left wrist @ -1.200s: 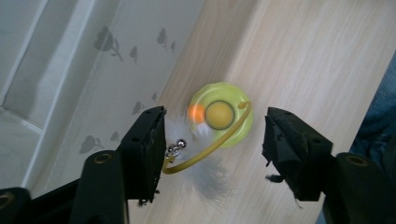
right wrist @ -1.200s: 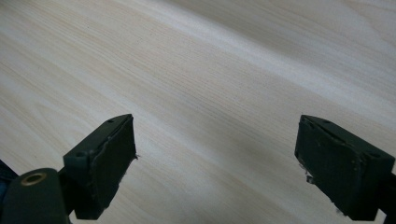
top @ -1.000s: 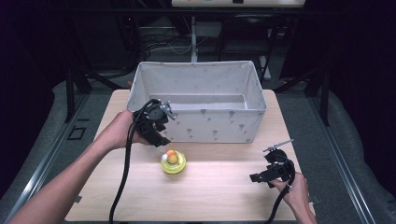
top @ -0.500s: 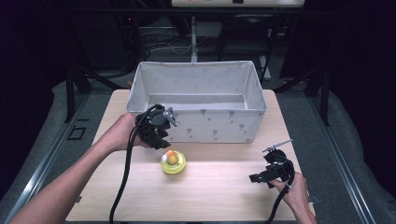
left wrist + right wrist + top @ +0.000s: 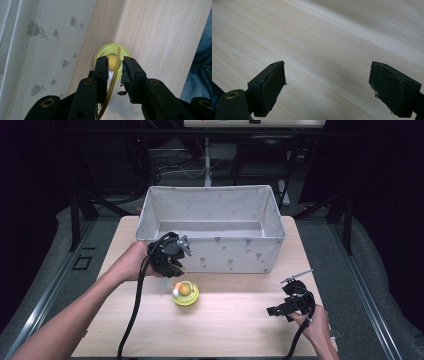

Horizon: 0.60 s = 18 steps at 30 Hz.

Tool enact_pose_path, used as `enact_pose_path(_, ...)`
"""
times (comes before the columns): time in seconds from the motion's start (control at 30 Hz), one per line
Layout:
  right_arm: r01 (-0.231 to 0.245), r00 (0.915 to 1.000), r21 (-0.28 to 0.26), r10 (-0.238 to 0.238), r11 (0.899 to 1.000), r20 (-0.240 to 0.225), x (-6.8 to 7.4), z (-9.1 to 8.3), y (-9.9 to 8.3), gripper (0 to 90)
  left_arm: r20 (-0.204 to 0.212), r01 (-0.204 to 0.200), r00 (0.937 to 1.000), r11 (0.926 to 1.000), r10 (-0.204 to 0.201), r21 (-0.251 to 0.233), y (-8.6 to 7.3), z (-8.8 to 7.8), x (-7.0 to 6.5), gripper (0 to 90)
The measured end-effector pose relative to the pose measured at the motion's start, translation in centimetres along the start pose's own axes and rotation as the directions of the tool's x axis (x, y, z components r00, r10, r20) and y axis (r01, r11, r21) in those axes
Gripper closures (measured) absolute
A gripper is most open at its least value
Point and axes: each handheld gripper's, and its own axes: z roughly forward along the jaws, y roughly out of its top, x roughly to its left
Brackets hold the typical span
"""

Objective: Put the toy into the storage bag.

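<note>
Over the last second you brought the left gripper away from the front wall of the pale grey fabric box with small printed flowers and down toward the small round yellow-green dish with an orange ball in its middle. The dish itself had not shifted; it sat on the light wooden counter, just in front of the box and apart from it. In the left gripper view your jaws stood nearly together right above the dish, with a thin yellowish curved strip running up between them. I could not tell whether the jaws were pinching that strip or only framing it. Your right gripper had stayed put near the counter's right front corner, well apart from the dish, and in the right gripper view its jaws were spread wide over bare wood, holding nothing. Judging by that approach, you had lined up for a grasp on the dish, and the lift toward the box was not yet begun.
</note>
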Motion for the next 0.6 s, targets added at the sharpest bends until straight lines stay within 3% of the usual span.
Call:
enact_pose_path(0.17,0.001,1.0,-0.004,-0.001,1.0,0.001,-0.01,-0.03,-0.01,13.4,0.014,0.022,0.9997,0.9992,-0.021,-0.033,0.08,0.07,0.04,75.5)
enact_pose_path(0.3,0.001,1.0,-0.005,-0.001,1.0,0.001,-0.03,-0.05,-0.01,13.1,-0.001,0.041,0.9992,0.9984,-0.041,-0.039,0.21,0.15,0.06,78.4)
enact_pose_path(0.33,0.001,1.0,-0.007,-0.001,1.0,0.003,-0.03,-0.05,-0.01,13.1,0.012,0.063,0.998,0.9969,-0.062,-0.048,0.19,0.17,0.22,82.2)
enact_pose_path(0.6,0.001,1.0,-0.005,-0.001,1.0,0.003,-0.06,-0.05,-0.02,13.2,0.011,0.084,0.9965,0.9955,-0.083,-0.045,0.3,0.37,0.21,87.6)
